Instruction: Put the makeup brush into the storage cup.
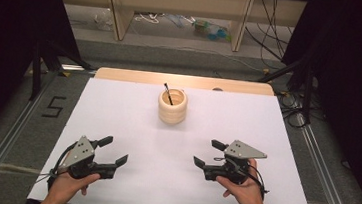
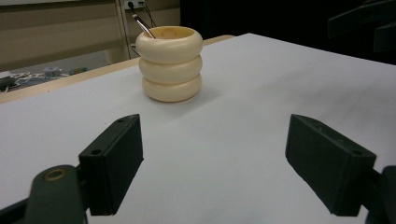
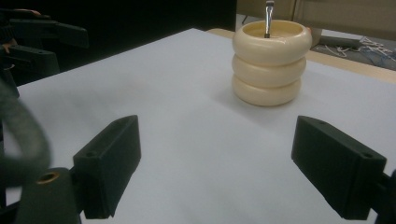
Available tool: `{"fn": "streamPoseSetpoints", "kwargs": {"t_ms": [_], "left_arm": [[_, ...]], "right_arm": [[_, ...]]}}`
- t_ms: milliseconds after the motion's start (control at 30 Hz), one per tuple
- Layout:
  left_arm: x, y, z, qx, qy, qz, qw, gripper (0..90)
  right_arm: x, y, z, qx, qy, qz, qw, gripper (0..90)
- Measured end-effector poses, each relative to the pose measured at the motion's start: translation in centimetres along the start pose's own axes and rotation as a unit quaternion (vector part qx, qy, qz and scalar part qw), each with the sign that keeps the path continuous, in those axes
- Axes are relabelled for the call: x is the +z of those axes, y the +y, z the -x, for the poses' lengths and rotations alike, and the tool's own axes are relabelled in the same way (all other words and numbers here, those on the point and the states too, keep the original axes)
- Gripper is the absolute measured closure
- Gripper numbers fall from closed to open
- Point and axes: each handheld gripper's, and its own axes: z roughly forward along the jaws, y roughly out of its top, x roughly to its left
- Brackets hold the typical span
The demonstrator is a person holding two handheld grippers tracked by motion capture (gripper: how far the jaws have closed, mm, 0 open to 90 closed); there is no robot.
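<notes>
A cream ribbed holder point(image 1: 172, 106) of three stacked rings stands upright on the white table point(image 1: 184, 147), toward the far middle. A thin dark-handled brush point(image 1: 167, 93) leans inside it. The same holder point(image 2: 170, 63) with the brush point(image 2: 143, 25) appears ahead in the left gripper view, and the holder point(image 3: 271, 61) with the brush point(image 3: 268, 17) in the right gripper view. My left gripper point(image 1: 112, 149) rests low at the near left, open and holding nothing. My right gripper point(image 1: 209, 152) sits at the near right, open too, with only bare table between its jaws.
The table's wooden far edge point(image 1: 183, 80) lies just behind the holder. Beyond it are wooden furniture legs point(image 1: 119, 15), cables and litter on the floor. Dark curtains flank both sides. A metal rail point(image 1: 7, 135) runs along the left.
</notes>
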Motion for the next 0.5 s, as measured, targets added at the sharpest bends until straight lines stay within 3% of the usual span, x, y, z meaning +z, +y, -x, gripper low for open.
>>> {"fn": "streamPoseSetpoints", "kwargs": {"t_ms": [500], "left_arm": [[0.01,-0.02,0.0,0.0,-0.001,-0.001,1.0,18.9]], "right_arm": [[0.14,-0.04,-0.03,0.0,-0.002,0.003,1.0,17.0]]}}
